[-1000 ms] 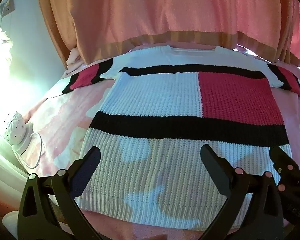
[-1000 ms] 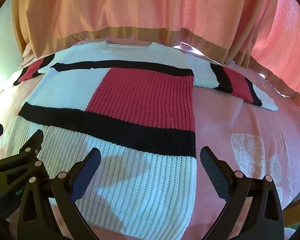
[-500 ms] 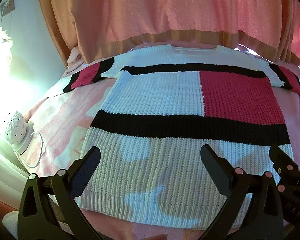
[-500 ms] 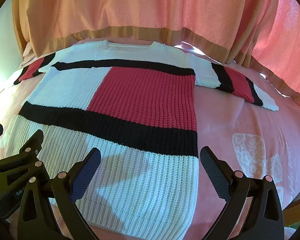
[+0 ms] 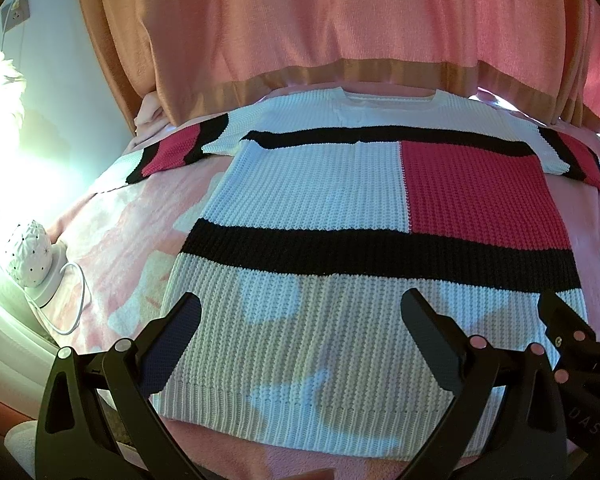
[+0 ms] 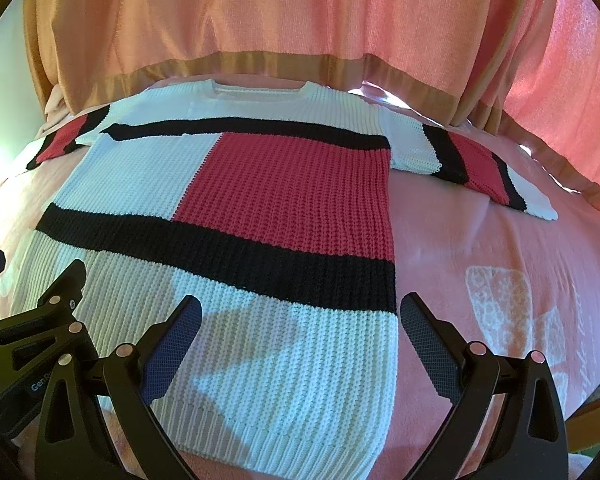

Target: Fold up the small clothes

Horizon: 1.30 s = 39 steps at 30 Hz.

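Observation:
A knitted sweater (image 5: 320, 200) in white, black and red blocks lies flat and spread out on a pink bed cover, neck away from me, both sleeves out to the sides. It also shows in the right wrist view (image 6: 236, 216). My left gripper (image 5: 300, 336) is open and empty, hovering over the white hem band near the sweater's left side. My right gripper (image 6: 300, 336) is open and empty over the hem's right corner. The right gripper's edge shows at the left view's right (image 5: 572, 344).
The pink bed cover (image 6: 480, 248) extends right of the sweater. Orange-pink curtains (image 5: 320, 20) hang behind the bed. A white dotted lamp (image 5: 28, 256) with a cable sits at the left bed edge, by a bright window.
Both grippers have shifted slightly; the sweater sits a little lower and nearer in both views. The sweater itself has not moved and both grippers stay open.

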Available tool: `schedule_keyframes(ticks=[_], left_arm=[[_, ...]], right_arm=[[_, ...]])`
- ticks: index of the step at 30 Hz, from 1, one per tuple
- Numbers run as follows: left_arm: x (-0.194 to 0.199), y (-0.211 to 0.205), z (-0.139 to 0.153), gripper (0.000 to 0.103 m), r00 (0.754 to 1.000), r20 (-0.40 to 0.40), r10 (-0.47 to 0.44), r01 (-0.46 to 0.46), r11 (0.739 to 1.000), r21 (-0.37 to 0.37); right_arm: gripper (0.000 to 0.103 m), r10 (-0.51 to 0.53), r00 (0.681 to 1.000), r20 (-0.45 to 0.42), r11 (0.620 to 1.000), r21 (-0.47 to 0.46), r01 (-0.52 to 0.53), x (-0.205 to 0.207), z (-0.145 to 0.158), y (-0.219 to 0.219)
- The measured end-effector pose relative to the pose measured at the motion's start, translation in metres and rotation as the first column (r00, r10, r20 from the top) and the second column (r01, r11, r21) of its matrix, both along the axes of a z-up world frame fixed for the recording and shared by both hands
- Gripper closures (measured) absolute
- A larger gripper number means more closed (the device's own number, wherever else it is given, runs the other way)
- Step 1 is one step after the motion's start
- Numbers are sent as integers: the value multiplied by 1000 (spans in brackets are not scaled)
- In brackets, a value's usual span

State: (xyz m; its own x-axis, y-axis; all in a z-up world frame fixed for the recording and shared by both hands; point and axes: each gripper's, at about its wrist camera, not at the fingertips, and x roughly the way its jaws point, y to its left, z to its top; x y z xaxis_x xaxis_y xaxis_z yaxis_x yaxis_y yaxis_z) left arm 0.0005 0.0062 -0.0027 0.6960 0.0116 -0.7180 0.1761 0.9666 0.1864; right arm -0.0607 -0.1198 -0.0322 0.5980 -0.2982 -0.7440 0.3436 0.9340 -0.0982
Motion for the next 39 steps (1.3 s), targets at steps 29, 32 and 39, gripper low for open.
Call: schedule_keyframes(ticks=[29, 32, 39], left_arm=[[2, -3, 4, 5, 1000, 8, -2, 2, 1000, 1], [2, -2, 4, 5, 1000, 9, -1, 1, 1000, 1], [2, -1, 1, 5, 1000, 4, -1, 1, 1000, 4]], right_arm=[[5, -1, 1000, -1, 1000, -3, 1, -1, -1, -4], [5, 0, 1000, -1, 1000, -4, 0, -1, 0, -3], [5, -9, 1000, -1, 1000, 3, 9, 0, 1, -4]])
